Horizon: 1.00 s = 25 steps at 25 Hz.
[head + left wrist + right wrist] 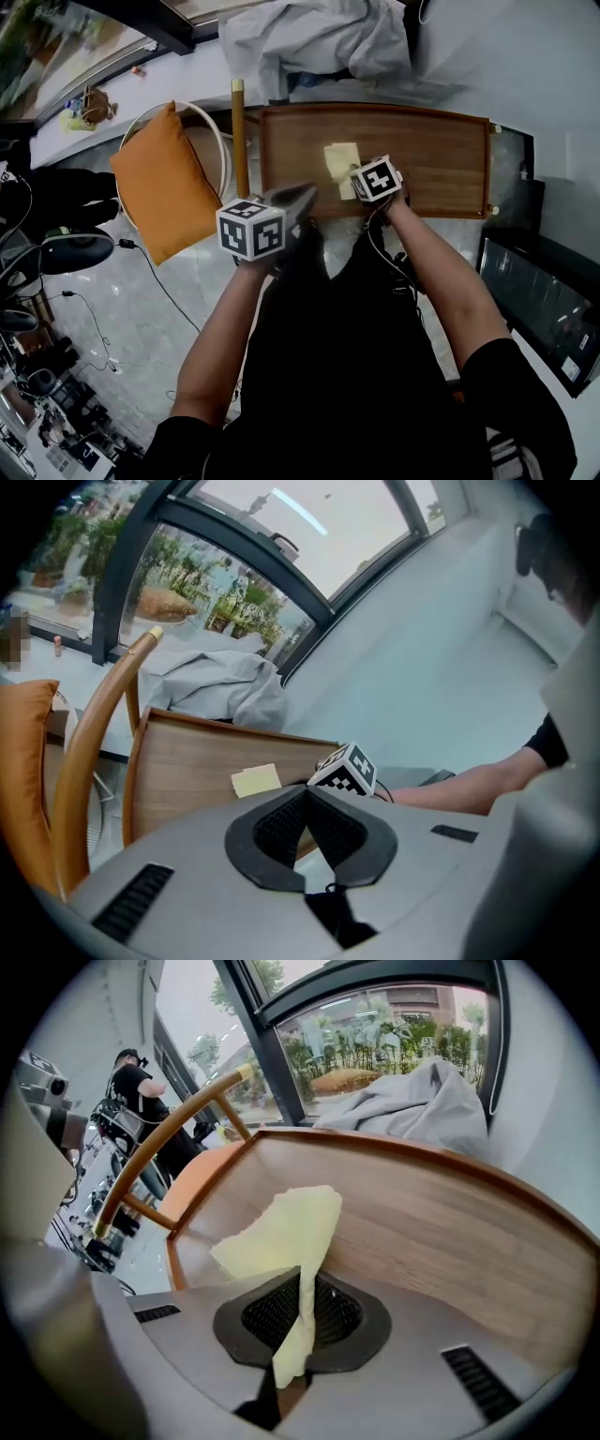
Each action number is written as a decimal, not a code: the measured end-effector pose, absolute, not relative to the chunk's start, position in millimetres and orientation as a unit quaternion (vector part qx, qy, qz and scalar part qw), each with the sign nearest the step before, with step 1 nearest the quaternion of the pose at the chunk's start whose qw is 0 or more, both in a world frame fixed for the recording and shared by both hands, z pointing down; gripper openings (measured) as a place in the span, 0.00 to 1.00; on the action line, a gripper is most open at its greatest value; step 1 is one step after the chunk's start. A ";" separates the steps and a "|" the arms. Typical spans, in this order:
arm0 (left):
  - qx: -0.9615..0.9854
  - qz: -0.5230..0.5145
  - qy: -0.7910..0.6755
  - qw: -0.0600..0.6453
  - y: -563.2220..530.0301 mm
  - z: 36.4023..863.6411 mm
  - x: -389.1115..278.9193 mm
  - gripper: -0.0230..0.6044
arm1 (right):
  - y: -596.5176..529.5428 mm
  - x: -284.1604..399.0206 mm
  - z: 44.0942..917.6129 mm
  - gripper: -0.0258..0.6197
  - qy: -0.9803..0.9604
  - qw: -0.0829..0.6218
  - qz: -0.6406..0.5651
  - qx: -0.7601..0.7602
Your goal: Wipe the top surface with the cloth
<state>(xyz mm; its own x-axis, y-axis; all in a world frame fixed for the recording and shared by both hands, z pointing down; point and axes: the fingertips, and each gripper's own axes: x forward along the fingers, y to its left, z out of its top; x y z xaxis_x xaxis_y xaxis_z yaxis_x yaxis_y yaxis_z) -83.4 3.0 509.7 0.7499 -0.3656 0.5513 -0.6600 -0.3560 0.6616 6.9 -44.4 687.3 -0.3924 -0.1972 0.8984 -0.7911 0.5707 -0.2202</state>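
Observation:
A pale yellow cloth (341, 160) lies on the brown wooden table top (431, 159), near its front edge. My right gripper (357, 187) is shut on the cloth's near edge. In the right gripper view a strip of the cloth (281, 1232) is pinched between the jaws of the right gripper (302, 1290), and the rest spreads over the wooden top (450, 1232). My left gripper (303, 198) hovers at the table's front left, shut and empty. From the left gripper (307, 796) view, the cloth (256, 780) and the right gripper's marker cube (345, 771) lie ahead.
An orange cushion (164, 183) rests on a round chair with a wooden back post (239, 141) left of the table. Crumpled grey fabric (309, 37) lies on the sill behind it. A dark screen (534, 291) stands to the right. Cables run across the floor.

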 end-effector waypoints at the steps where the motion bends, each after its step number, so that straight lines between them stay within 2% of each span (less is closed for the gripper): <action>1: 0.809 0.155 -0.315 0.472 3.2 509.8 -74.4 0.05 | -44.5 19.6 686.7 0.09 -0.763 0.448 0.333 0.326; 14: 0.821 0.172 -0.268 0.474 1.8 520.0 49.7 0.05 | -48.2 179.5 681.1 0.09 -0.729 0.444 0.350 0.386; 25: 0.828 0.178 -0.242 0.474 -1.0 522.2 121.6 0.05 | -49.1 276.4 673.5 0.09 -0.709 0.435 0.347 0.432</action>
<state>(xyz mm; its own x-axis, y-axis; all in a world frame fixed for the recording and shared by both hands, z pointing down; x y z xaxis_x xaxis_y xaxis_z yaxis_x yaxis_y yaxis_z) 121.6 -1.0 522.2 0.8196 -0.2309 0.5244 -0.5691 -0.4343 0.6982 276.4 -49.1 673.5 -0.2476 -0.3106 0.9177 -0.9153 0.3855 -0.1165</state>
